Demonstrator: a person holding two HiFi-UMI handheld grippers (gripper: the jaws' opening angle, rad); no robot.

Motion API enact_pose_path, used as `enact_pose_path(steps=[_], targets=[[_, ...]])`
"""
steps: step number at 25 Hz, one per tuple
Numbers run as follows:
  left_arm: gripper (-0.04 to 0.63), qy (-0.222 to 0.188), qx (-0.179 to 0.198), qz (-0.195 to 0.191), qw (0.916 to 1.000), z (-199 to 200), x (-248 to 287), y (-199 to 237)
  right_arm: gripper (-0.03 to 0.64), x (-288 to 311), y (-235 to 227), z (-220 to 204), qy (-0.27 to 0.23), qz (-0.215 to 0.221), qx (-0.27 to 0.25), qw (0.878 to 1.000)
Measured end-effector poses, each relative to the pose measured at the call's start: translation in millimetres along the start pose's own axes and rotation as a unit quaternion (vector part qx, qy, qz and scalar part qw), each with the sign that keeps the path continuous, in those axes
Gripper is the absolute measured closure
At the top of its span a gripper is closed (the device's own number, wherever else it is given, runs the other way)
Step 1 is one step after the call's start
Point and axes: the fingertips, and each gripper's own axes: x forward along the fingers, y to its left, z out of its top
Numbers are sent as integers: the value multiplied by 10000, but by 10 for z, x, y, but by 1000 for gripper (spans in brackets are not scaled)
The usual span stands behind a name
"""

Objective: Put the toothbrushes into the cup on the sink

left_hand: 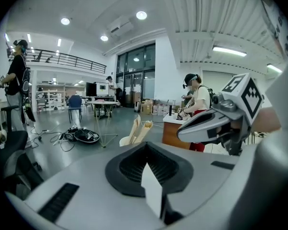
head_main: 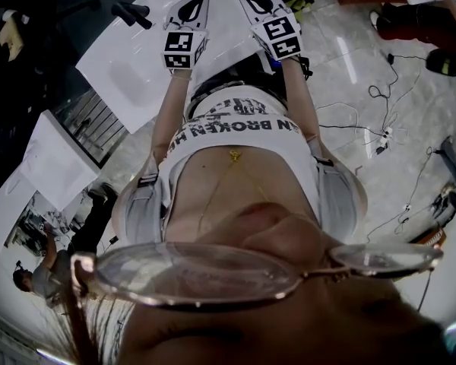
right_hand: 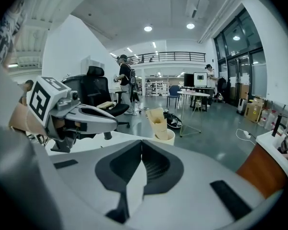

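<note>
Neither the toothbrushes nor the cup nor the sink shows in any view, so where they are, and whether any brush already stands in the cup, cannot be told. The left tool (left_hand: pixel 146 163) has its jaws drawn fully together with nothing between them, and the right tool (right_hand: pixel 140 163) is likewise closed tight and empty. In the head view both are held out side by side in front of the person's body, near each other but apart, above the near edge of a white desk (head_main: pixel 133 67). Each tool looks past its own jaws into an open hall with a grey floor: a round bin with cardboard pieces (right_hand: pixel 162 127), a black office chair (right_hand: pixel 100 94), a wooden counter (left_hand: pixel 174 131) and other people well off. With empty tools and none of the task's things in reach, I judge that no step is in hand right now. This could be before the first brush is picked up or after the last is put away, and nothing here decides which. If the work is ahead, all of it remains: finding the sink, grasping each brush, and setting it into the cup.
</note>
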Motion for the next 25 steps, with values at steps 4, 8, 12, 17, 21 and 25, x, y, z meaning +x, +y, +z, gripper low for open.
enact_pose_path(steps=[4,8,12,17,21,25], targets=[[581,-30,-160,148,9998,-36,-158,17,592,51,147,53,-36,220,-81,9997],[581,-96,-227,344,9991,-43,-313,76,592,93,288,150,-177,359,-184,9990],[581,-169,-238,466,9985,-5,-450,88,592,116,370,221,-257,391,-264,9986],[581,-301,35,634,9975,126,-605,75,592,66,510,434,-559,526,-378,9963],[581,-486,10,629,9968,292,-714,40,592,5,611,599,-820,639,-464,9935],[581,-868,-205,623,9941,502,-802,32,592,-69,703,783,-1161,773,-481,9891]])
